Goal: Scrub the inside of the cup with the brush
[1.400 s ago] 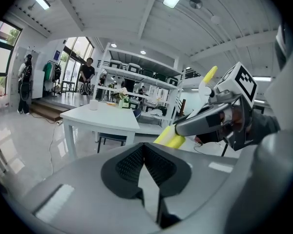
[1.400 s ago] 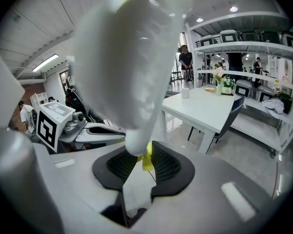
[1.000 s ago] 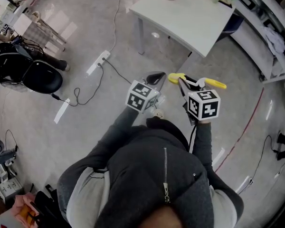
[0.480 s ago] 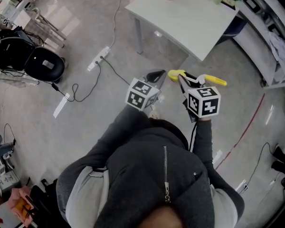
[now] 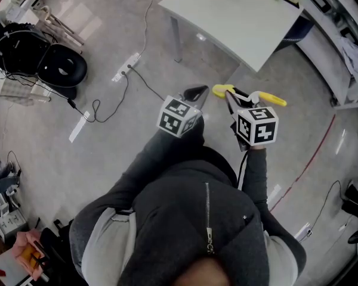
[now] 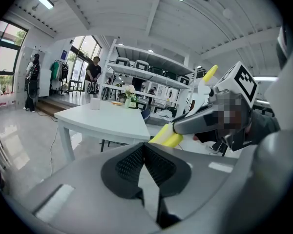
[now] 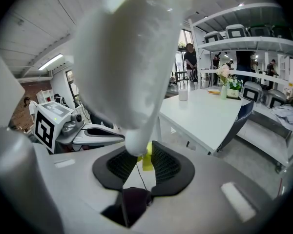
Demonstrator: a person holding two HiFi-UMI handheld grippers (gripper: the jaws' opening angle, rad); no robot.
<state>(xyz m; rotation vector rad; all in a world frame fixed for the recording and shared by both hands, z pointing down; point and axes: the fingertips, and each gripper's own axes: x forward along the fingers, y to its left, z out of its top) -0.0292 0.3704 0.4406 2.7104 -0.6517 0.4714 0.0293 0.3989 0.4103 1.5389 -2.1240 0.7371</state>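
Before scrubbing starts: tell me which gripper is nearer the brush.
Right. The right gripper is shut on the brush; the left gripper, shut and empty, sits beside it, apart.

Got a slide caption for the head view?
Person stands by a white table, brush in right tongs, left tongs shut.

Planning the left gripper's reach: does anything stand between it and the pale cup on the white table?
Nothing visible does. Only grey floor and white tabletop separate the shut left gripper from the pale cup.
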